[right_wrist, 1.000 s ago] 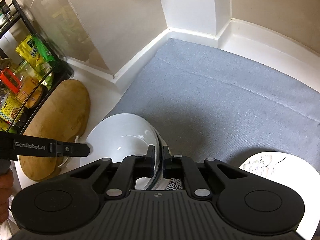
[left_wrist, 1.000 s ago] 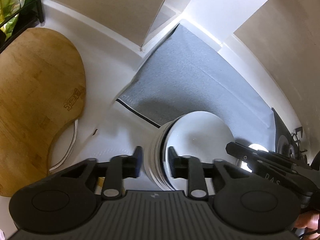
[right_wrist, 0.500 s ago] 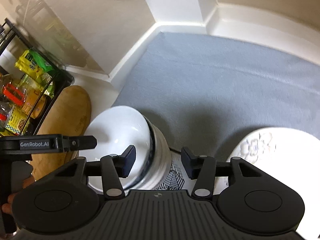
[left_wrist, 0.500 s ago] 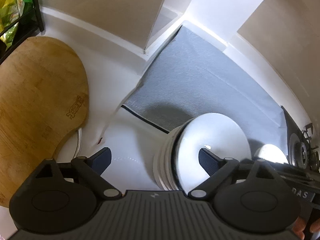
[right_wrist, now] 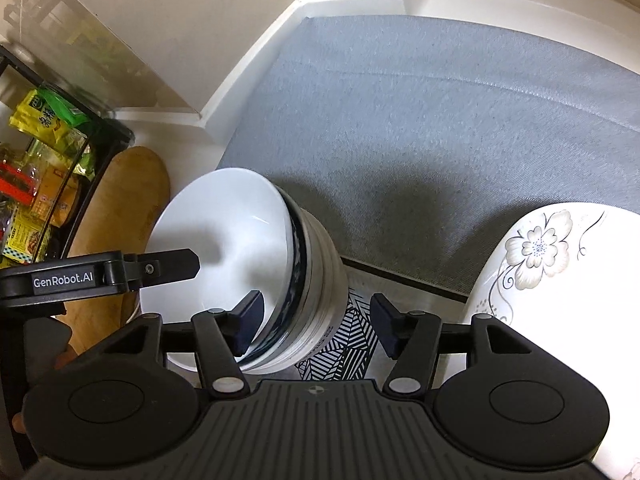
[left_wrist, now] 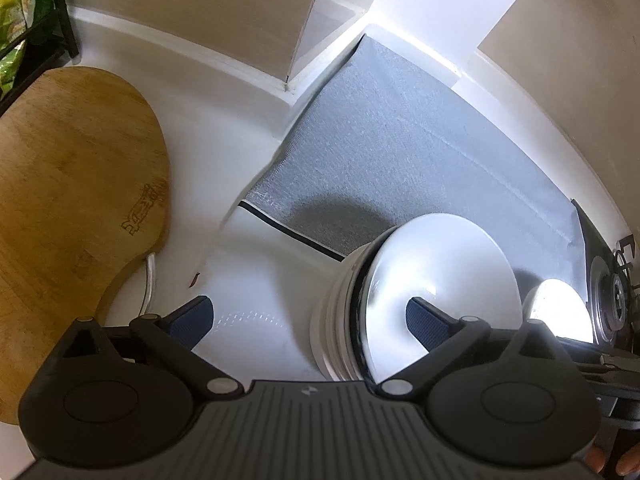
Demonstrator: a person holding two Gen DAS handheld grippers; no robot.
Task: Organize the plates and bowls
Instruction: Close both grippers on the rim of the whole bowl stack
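A stack of white bowls with a dark-banded one near the top stands at the grey mat's near edge. My left gripper is wide and still opening. The stack's left rim lies between its jaws, and neither pad touches it. In the right wrist view the same stack sits low and left. My right gripper straddles its right wall, one finger inside the top bowl and one outside. Its jaws are opening and stand off the wall. A floral plate lies to the right.
The grey mat runs back to the white wall corner. A wooden cutting board lies left, beside a black rack of snack packets. A stove burner sits far right. A leaf-patterned black-and-white surface shows under the stack.
Both grippers were shut on the top bowl's rim, one at each side. Both have opened and let go of it, and both have sunk a little toward the stack.
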